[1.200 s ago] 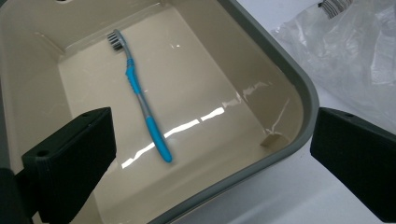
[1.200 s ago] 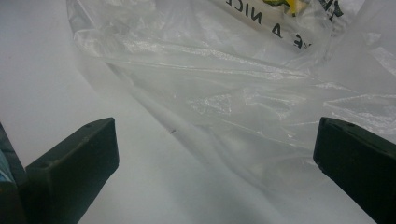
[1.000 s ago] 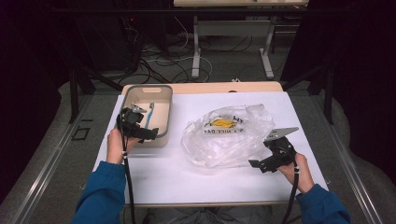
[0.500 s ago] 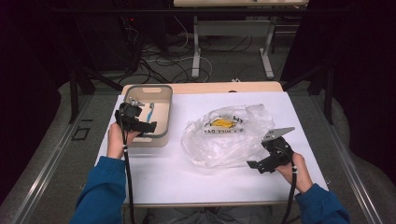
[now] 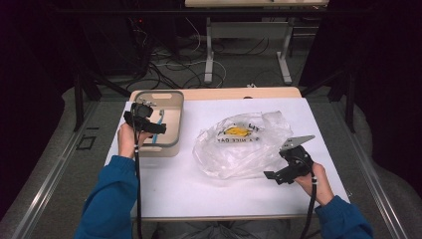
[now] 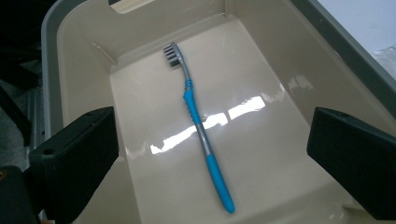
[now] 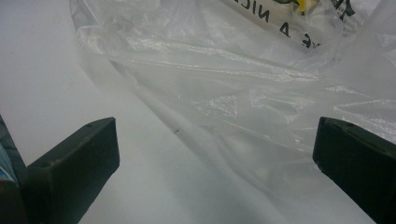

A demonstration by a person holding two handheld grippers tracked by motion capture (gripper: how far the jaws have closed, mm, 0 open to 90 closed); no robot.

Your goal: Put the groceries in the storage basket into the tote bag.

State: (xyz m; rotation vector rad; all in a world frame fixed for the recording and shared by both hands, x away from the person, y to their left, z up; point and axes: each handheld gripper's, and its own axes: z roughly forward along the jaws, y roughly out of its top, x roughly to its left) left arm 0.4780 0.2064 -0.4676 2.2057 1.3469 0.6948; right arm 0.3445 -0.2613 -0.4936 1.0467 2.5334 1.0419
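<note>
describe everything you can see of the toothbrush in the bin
The toothbrush lies flat on the floor of the beige bin, askew to its walls. Its dark bristled head points toward the far wall with the handle slot; the neck is grey, the grip and handle end bright blue plastic. The open left tongs hover over it, apart from it.

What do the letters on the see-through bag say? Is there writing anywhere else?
"A NICE DAY": black letters on the clear plastic bag, upside down in the high view, below its yellow picture.
"A NIC": the start of those same words, cut off at the top edge of the right gripper view.
A second line of black letters above the yellow picture: too blurred to read.
Toothbrush and beige tub: no writing seen.
</note>
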